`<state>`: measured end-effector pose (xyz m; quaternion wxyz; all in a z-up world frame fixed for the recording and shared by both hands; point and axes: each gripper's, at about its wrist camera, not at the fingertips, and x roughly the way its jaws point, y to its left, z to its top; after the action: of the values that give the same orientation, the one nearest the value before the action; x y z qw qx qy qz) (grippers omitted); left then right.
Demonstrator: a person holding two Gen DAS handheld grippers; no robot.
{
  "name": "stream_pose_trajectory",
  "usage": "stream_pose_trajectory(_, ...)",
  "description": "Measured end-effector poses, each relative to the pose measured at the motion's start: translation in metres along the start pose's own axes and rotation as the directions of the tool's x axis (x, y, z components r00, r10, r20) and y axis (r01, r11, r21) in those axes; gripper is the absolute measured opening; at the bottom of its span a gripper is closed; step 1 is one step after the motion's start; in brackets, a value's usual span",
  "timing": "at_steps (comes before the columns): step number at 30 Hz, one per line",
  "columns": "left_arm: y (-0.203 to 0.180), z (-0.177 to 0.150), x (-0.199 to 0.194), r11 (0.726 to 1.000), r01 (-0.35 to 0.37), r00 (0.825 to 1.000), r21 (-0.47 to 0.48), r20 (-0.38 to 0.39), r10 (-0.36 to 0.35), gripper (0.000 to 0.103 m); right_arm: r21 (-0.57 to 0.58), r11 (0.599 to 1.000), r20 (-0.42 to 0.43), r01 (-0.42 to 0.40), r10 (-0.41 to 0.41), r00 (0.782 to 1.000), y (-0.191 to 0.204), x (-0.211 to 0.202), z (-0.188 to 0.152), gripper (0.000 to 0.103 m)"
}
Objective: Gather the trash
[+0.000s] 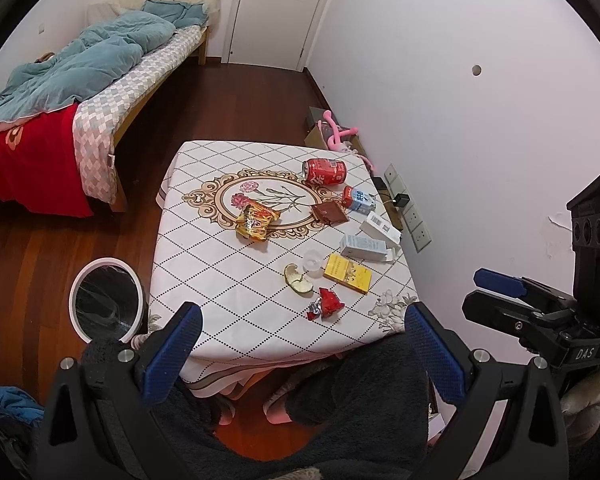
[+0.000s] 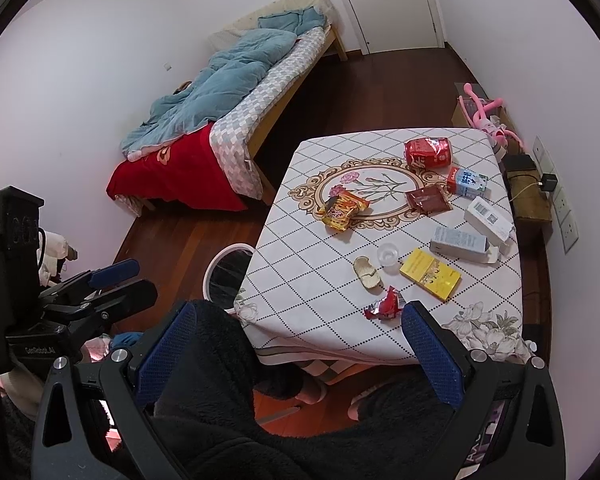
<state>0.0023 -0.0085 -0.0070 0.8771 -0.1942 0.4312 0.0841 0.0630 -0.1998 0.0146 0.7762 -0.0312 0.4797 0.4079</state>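
Note:
A small table (image 1: 220, 280) with a patterned cloth holds trash: a red can (image 1: 324, 172) lying down, a small milk carton (image 1: 358, 199), a brown sachet (image 1: 330, 214), a yellow snack bag (image 1: 256, 221), two white boxes (image 1: 366, 247), a clear cup (image 1: 313, 261), a yellow box (image 1: 347, 274), a peel (image 1: 298, 279) and a red wrapper (image 1: 326, 304). A white-rimmed bin (image 1: 106, 300) stands left of the table. My left gripper (image 1: 304, 344) is open and empty above the near table edge. My right gripper (image 2: 298, 344) is open and empty, near the red wrapper (image 2: 384, 304).
A bed (image 1: 100, 92) with a blue quilt stands at the back left, a white door (image 1: 276, 12) behind it. A wall with sockets (image 1: 412, 216) runs along the table's right side. A pink toy (image 1: 336, 136) lies beyond the table. Dark wooden floor (image 1: 52, 248) surrounds the bin.

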Motion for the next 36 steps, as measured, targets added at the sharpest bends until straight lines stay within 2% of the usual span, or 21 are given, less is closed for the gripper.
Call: stream_pose_trajectory(36, 0.001, 0.003, -0.006, 1.000, 0.013, 1.000, -0.003, 0.000, -0.013, 0.103, -0.002, 1.000, 0.002, 0.003, -0.003, 1.000, -0.004, -0.002, 0.001, 0.103)
